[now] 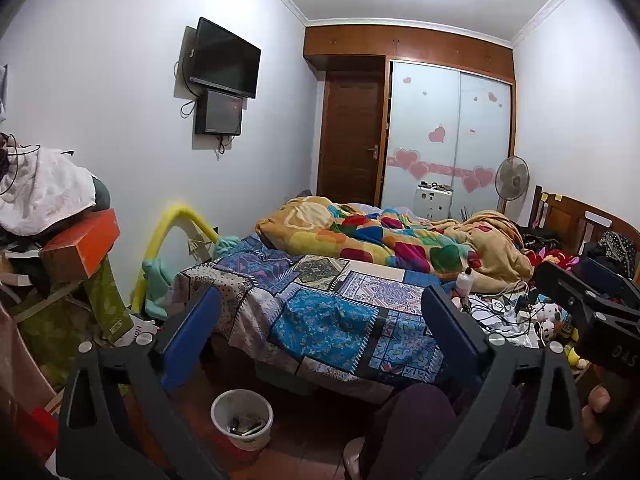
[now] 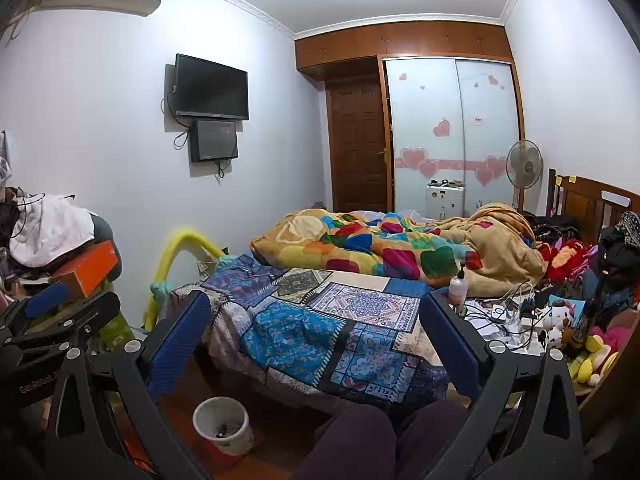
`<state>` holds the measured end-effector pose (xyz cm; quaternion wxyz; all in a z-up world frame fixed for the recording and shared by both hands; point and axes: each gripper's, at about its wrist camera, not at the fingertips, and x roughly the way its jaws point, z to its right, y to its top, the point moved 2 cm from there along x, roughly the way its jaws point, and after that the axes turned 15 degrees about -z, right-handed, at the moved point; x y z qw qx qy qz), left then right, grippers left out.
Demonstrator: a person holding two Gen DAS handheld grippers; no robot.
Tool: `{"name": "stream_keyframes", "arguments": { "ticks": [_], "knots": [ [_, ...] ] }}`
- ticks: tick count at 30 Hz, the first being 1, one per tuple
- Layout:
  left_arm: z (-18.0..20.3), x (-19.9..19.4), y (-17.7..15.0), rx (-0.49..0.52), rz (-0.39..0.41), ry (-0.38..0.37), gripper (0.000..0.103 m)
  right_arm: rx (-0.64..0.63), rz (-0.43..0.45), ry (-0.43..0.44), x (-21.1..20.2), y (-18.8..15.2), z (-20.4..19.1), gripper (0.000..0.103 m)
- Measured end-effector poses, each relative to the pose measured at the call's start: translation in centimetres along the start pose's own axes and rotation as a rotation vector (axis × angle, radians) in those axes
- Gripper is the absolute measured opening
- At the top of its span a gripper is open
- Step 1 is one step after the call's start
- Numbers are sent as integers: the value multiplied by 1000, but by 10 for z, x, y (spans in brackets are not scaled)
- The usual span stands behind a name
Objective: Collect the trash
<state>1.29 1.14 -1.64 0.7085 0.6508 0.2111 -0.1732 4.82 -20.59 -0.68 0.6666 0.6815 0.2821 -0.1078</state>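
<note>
Risk first: both hand-held grippers are raised and aimed across the room, nothing between the fingers, so no trash is targeted yet. Left hand-held gripper (image 1: 320, 336) has its fingers wide apart, empty; right hand-held gripper (image 2: 316, 336) likewise wide apart and empty. Bin (image 1: 242, 418), white, sits on the floor at the foot of the bed (image 1: 332, 312), some scraps already in it. Likely trash: loose white papers (image 2: 486, 326) on the bed's right side, tangled among cables and chargers (image 2: 516, 304). A grab there could snag a cable and drag the plugs, or knock over the pump bottle (image 2: 458, 286) standing upright just beside the pile. Plush toys (image 2: 556, 320) crowd the same spot, easy to mistake for trash. Person's knees (image 2: 384, 436) sit between grippers and bin, so a drop could miss or land on the lap. Clutter pile with orange box (image 1: 80, 246) on the left looks unstable; a bump from the left gripper may topple it.
</note>
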Motion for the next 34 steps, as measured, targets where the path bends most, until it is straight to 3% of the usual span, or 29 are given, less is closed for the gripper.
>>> {"name": "stream_keyframes", "arguments": {
  "ticks": [34],
  "knots": [
    [-9, 0, 2, 6, -21, -42, 102, -10, -2, 18, 1, 2, 2, 103]
  ]
}}
